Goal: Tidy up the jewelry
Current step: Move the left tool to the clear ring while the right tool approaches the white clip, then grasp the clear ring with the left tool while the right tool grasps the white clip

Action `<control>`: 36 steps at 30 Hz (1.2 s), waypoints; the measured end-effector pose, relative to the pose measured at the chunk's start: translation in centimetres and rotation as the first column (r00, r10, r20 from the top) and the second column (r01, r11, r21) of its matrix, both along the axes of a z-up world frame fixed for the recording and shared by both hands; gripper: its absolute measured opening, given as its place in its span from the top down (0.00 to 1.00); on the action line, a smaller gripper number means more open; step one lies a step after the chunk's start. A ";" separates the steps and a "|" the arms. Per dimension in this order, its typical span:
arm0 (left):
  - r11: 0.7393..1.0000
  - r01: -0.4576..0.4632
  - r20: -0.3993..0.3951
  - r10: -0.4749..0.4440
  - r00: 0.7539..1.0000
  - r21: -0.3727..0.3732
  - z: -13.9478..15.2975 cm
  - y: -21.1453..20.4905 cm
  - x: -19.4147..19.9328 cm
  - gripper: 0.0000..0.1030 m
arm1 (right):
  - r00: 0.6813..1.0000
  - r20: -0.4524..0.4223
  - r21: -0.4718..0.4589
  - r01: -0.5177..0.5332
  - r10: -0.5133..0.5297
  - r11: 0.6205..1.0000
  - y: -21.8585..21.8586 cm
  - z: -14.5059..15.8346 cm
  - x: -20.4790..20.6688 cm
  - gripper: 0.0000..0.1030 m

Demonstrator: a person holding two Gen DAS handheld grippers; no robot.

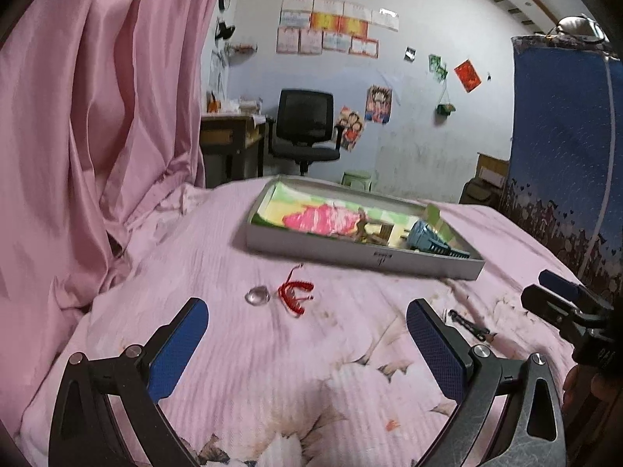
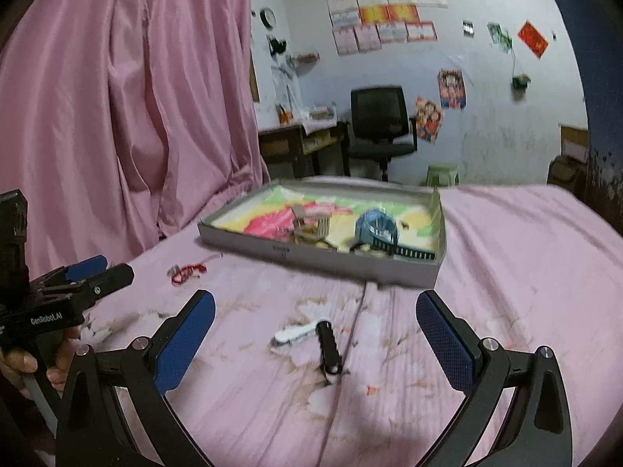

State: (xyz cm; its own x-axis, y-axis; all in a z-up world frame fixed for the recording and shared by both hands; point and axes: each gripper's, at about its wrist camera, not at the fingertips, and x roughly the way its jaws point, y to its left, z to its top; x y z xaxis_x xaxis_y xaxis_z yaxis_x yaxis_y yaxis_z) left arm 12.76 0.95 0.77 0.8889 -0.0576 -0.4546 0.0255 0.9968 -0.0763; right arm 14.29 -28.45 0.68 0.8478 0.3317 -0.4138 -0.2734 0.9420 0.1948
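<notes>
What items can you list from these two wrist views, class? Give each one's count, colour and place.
Tray: one, grey, on the bed, holding a blue clip and small trinkets.
Red cord bracelet: one, on the quilt before the tray.
Clear bead: one, left of the bracelet.
Black clip: one, on the quilt beside a white clip.
Curtain: pink, left.
Office chair: one, black, by the wall.
Left gripper: open, empty.
Right gripper: open, empty.
</notes>
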 end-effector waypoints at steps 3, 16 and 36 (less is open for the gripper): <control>1.000 0.007 -0.035 -0.007 0.999 -0.014 -0.5 0.3 0.7 0.01 | 0.997 -0.072 -0.008 -0.005 0.004 1.000 0.1 -1.1 0.9 0.01; 0.998 0.033 -0.103 -0.038 0.994 -0.044 -1.6 0.3 2.0 0.07 | 0.983 -0.145 -0.038 -0.116 0.109 0.993 2.2 -2.5 1.8 0.28; 0.987 -0.071 -0.250 0.033 0.968 -0.144 -3.2 4.5 7.3 0.32 | 0.925 -0.349 -0.006 -0.163 0.151 0.987 5.7 -5.0 6.4 0.45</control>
